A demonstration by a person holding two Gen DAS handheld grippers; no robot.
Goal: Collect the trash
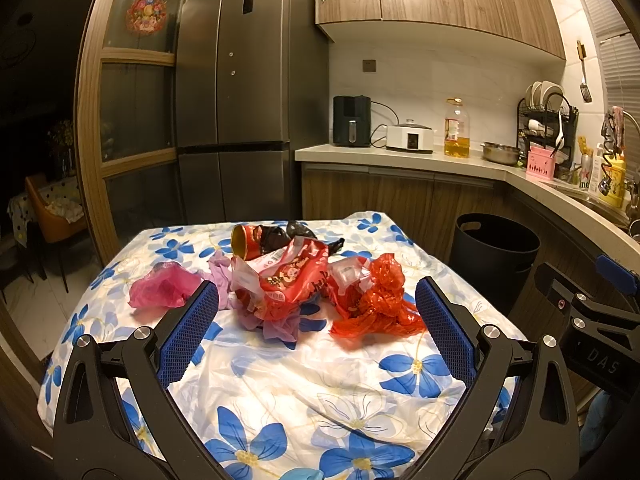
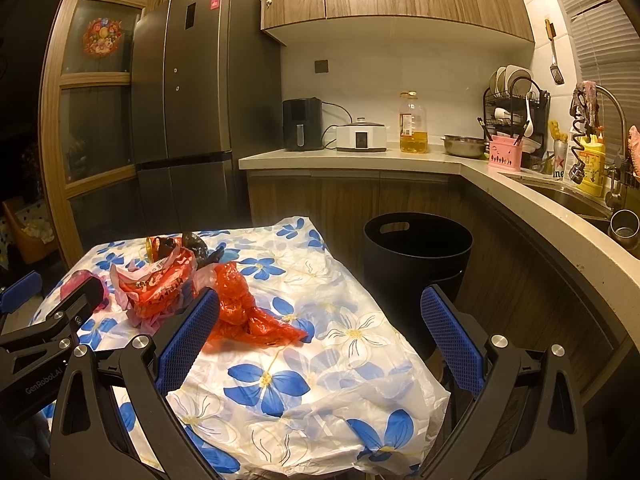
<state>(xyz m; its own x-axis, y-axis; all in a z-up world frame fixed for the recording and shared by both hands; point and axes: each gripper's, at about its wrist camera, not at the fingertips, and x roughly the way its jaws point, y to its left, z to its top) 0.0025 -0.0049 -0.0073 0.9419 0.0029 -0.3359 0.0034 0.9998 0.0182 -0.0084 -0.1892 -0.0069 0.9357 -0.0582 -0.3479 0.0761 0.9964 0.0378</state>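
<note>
Crumpled red plastic bags (image 1: 372, 300), a pink bag (image 1: 164, 290) and a tipped red-and-gold can (image 1: 248, 241) lie heaped mid-table on the blue-flowered tablecloth (image 1: 280, 392), within reach. The black round bin (image 2: 416, 248) stands just beside the table, presumably to receive them. Left gripper (image 1: 316, 320) and right gripper (image 2: 320, 328) hover above the near edge, fingers spread wide and empty, apparently readied for a first pick.

Black bag (image 1: 280, 236) half-hidden behind red wrapper (image 1: 288, 276) (can (image 1: 246, 242) too).

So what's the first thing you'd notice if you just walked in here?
The heap of bright trash on the blue-flowered tablecloth: a red snack wrapper, a crumpled red plastic bag and a pink bag to the left. Next, the black bin beside the table, by the cabinets. Both grippers are open.
</note>
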